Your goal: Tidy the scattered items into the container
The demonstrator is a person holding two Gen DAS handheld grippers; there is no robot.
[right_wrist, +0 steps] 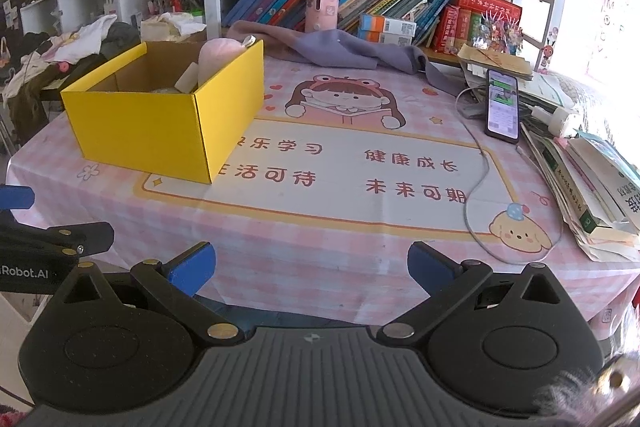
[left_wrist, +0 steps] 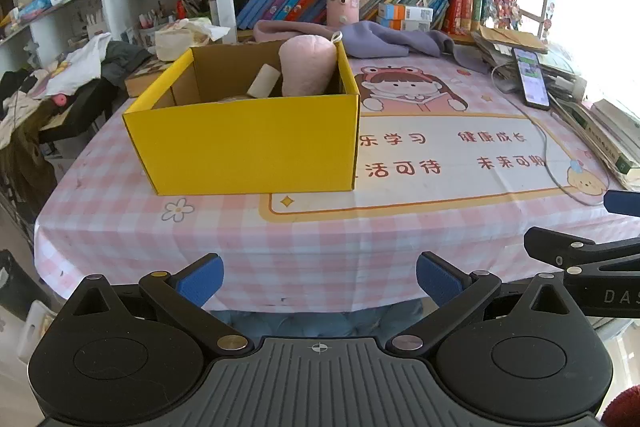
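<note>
Yellow corrugated-cardboard box (left_wrist: pixel 244 143), open-topped and rectangular, stands left of centre in the left wrist view and in the upper left of the right wrist view, on the pink-checked printed cloth of the worktop (left_wrist: pixel 400 227). Its long axis runs across your left-hand view. It lies ahead of both tongs and well apart from them; your left tongs (left_wrist: pixel 319 281) sit nearer. Contents: a pink plush cylinder (left_wrist: pixel 306 67), soft and upright, and a cream paper-like roll (left_wrist: pixel 263 79), tilted beside it. Both left and right tongs (right_wrist: pixel 311 269) are released, blue ribbed pads spread and grasping nothing. No loose small item shows on the open cloth, so the tidying looks near done.
</note>
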